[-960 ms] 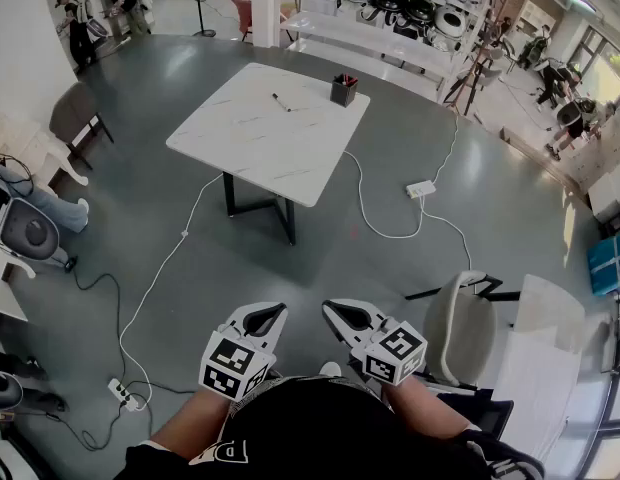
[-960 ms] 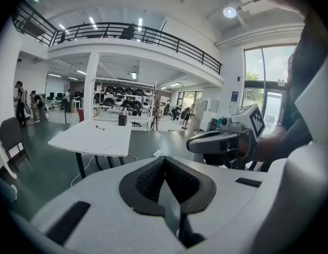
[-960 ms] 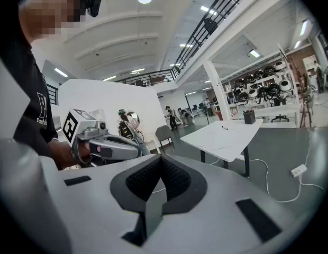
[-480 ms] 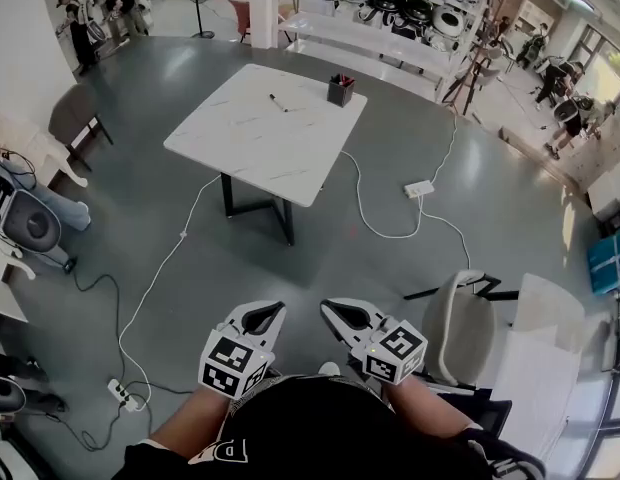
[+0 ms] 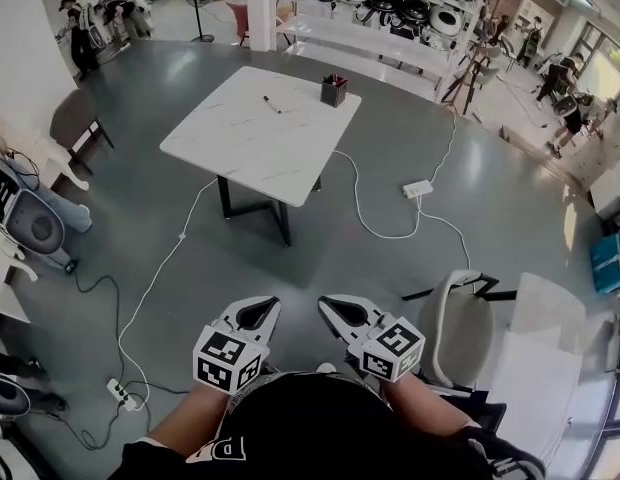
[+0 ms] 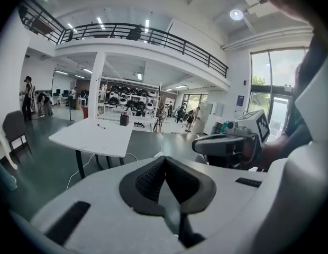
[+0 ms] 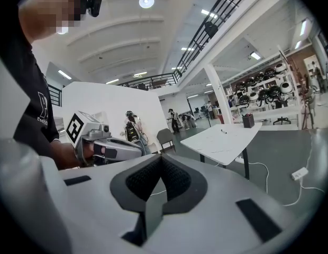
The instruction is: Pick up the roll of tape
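Observation:
No roll of tape shows in any view. A white table (image 5: 240, 143) stands well ahead of me on the grey floor, carrying a dark pen holder (image 5: 333, 90) and a pen (image 5: 274, 104). My left gripper (image 5: 263, 307) and right gripper (image 5: 328, 304) are held side by side close to my body, far short of the table. Both are shut with nothing between the pads. The left gripper view shows its closed jaws (image 6: 165, 160) aimed toward the table (image 6: 95, 136). In the right gripper view the closed jaws (image 7: 160, 160) sit with the table (image 7: 227, 139) to the right.
White cables run across the floor to a power strip (image 5: 421, 189) right of the table and another (image 5: 123, 394) at my lower left. A grey chair (image 5: 460, 328) stands close at my right, another (image 5: 70, 118) far left. Shelving and people fill the back.
The table has slid slightly left in the head view. Both grippers stay shut and side by side, sitting a little lower in the picture.

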`<state>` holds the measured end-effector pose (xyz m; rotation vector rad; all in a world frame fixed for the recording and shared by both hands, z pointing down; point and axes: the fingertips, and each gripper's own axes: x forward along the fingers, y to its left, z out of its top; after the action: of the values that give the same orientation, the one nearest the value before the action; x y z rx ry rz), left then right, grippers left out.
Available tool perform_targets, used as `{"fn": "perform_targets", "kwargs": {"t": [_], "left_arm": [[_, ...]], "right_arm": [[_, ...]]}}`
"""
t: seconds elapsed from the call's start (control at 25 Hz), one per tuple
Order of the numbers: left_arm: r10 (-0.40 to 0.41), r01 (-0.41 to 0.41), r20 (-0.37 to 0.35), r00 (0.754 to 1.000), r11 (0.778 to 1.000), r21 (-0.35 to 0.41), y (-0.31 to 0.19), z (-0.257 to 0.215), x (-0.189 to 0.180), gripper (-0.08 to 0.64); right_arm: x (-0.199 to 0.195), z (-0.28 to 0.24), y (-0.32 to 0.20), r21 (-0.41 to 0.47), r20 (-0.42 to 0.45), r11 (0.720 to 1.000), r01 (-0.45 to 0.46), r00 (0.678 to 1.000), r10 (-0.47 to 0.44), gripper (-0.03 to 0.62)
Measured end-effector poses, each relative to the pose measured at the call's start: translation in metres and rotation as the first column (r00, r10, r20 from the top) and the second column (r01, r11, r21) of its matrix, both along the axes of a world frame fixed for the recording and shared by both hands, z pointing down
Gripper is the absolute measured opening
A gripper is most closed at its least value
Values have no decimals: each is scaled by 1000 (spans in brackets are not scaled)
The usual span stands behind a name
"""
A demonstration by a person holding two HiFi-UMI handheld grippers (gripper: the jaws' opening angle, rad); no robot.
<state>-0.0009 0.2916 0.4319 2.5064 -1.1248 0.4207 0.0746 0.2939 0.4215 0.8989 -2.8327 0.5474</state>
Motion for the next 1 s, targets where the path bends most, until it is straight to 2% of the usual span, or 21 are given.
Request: {"fn": "perform_targets", "kwargs": {"t": [0.6,1.0], "left_arm": [[-24,24,45,999,1000,-3,3,5,80,17],[-32,33,57,998,999,-16,-9,14,83,17]], "right_arm": [[86,4,-1,-18,65,1000,-4,998,5,5],[93,20,-15,-52,67,999,-6,998,10,5]]}}
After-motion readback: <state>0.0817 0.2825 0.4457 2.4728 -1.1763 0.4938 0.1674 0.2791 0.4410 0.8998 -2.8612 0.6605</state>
